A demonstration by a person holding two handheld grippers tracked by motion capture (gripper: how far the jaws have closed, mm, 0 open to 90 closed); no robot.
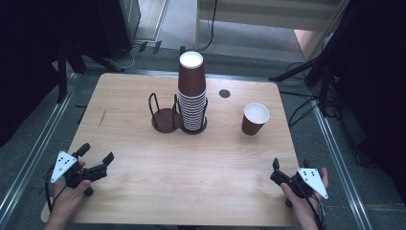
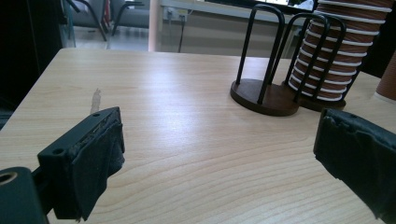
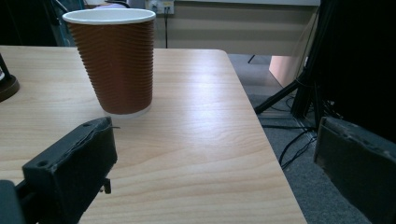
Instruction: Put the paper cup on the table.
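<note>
Sitting upright by the right edge of the counter (image 1: pixel 143 191), toward the far side, the single brown paper cup (image 1: pixel 254 119) looks like the thing to go for. It stands well apart from the tall stack of cups (image 1: pixel 192 96) in the wire holder (image 1: pixel 165 115) near the far middle of the counter. My guess is it handles super light and a bit squishy: thin ribbed paper wall, empty as far as I can see, so a hard squeeze would crush it and a bump would tip it. The ribbing should give decent grip though. I'd take it across the mid wall, below the white rolled rim, with a gentle close.

The right tool (image 1: pixel 277 171) rests near the near right corner, jaws spread wide with nothing between them; in the right gripper view the cup (image 3: pixel 116 60) stands ahead, left of center. The left tool (image 1: pixel 95 155) sits by the near left corner, also wide open and empty, pointing toward the holder (image 2: pixel 268 60).
</note>
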